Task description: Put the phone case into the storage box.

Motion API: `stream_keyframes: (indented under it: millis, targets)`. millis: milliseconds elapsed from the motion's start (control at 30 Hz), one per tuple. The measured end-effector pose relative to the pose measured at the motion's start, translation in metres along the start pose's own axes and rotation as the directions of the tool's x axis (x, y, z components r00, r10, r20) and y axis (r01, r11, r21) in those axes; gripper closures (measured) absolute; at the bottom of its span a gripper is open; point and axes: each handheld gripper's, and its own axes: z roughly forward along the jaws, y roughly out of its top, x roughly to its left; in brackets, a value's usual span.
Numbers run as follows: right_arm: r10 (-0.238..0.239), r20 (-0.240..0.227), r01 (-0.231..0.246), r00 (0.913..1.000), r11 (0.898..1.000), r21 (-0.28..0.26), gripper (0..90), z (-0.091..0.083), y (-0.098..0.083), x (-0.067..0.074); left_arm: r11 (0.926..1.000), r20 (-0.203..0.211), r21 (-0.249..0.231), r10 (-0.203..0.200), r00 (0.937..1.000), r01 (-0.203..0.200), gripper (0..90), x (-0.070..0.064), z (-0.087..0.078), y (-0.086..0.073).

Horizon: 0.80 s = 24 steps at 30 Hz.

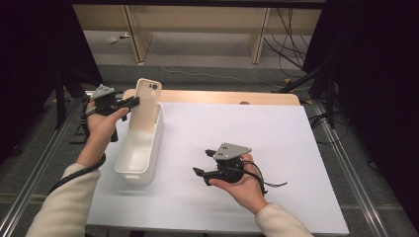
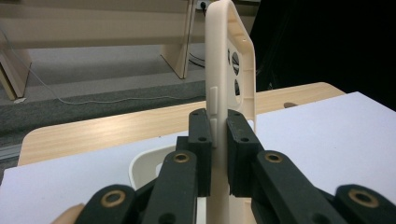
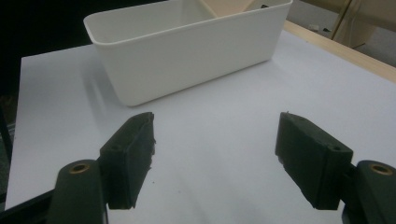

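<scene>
— While the left hand-held gripper (image 1: 132, 102) pinches a cream phone case (image 1: 146, 104) by its long side edge, where does that case stand?

— Upright, its lower end inside the far end of a white bin (image 1: 129, 170), its top with the camera holes well above the rim. From the left gripper view, the two black pads press flat on either side of the phone case (image 2: 219, 74) with its side button just above them.

— And the right hand-held gripper (image 1: 204, 162)?

— Spread wide, nothing between the jaws. It rests in an upturned hand just above the white surface (image 1: 296, 148), well apart from the bin and pointing toward it. Its own view looks between the parted jaws at the bin (image 3: 187, 60) standing on the surface (image 3: 210, 140), with a corner of the case leaning inside at the far end.

— What lies around them?

— The bin sits lengthwise near the left edge of the surface. A strip of pale wood (image 1: 222, 97) shows along the far edge. Beyond it, grey floor (image 1: 207, 49), loose cables (image 1: 291, 49) and the legs of wooden furniture (image 1: 259, 37). Cream sleeves (image 1: 64, 207) cover both forearms.
</scene>
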Motion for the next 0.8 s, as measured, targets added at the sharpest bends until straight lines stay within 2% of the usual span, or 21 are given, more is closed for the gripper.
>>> stream_keyframes:
  millis: [200, 467, 533, 567, 800]
  targets:
    - [-0.002, -0.008, 0.002, 1.0, 1.0, 0.014, 29.4, -0.001, 0.0, -0.001, 1.0, -0.002, 0.003, -0.002, 1.0, 0.002, 81.9, 0.001, 0.003, 0.0]
    - [0.0, -0.009, 0.0, 1.0, 1.0, 0.014, 29.5, -0.001, 0.0, -0.001, 0.9999, -0.006, 0.01, -0.01, 0.9999, 0.01, 81.8, 0.002, 0.008, -0.002]
    - [0.001, 0.001, -0.001, 1.0, 1.0, -0.001, 29.4, 0.0, 0.0, 0.0, 0.9999, -0.007, 0.011, -0.012, 0.9999, 0.012, 81.8, 0.003, 0.009, -0.002]
    - [-0.002, -0.009, 0.002, 1.0, 1.0, 0.014, 29.5, -0.001, 0.0, -0.001, 0.9998, -0.008, 0.013, -0.013, 0.9999, 0.013, 81.8, 0.003, 0.01, -0.003]
    - [-0.002, -0.008, 0.002, 1.0, 1.0, 0.014, 29.4, -0.001, 0.0, -0.001, 0.9996, -0.01, 0.022, -0.016, 0.9998, 0.016, 81.8, 0.005, 0.013, -0.005]
